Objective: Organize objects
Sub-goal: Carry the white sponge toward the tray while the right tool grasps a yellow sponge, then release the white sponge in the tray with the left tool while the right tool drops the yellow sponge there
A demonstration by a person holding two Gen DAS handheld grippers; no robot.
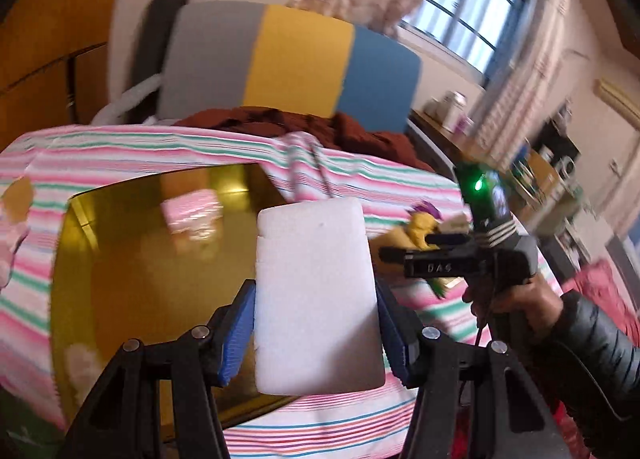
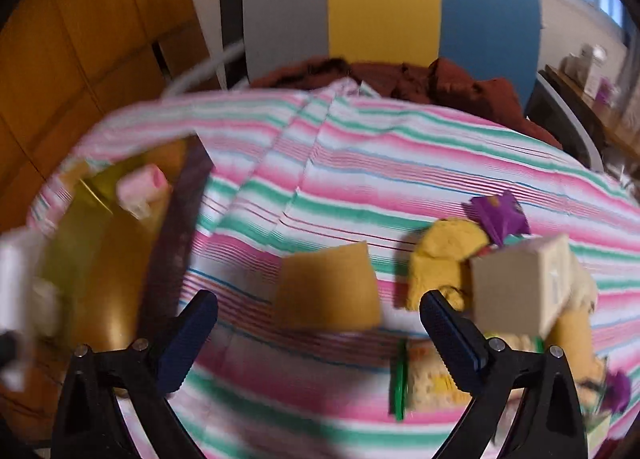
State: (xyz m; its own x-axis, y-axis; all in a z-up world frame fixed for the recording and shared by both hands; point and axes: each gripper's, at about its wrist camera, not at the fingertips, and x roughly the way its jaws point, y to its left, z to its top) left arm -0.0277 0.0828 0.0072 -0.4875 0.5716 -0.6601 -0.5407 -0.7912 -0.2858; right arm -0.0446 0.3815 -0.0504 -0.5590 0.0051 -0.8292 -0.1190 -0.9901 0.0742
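A: Where's the white foam block (image 1: 316, 299)?
B: Pinched by its long sides in the left gripper (image 1: 316, 335), above the gold tray's (image 1: 132, 259) right edge. Looks light and squashy, so squeeze gently.
A: Right of the tray?
B: The right gripper (image 2: 320, 323) spread empty near the tan block (image 2: 328, 287).

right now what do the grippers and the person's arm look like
Both grippers, left and right, have black angular frames with silver bolts and ribbed blue jaws. Seen from the left wrist, the right one carries a green light and white stripes, with a thin cable below. The hand wears a dark quilted sleeve.
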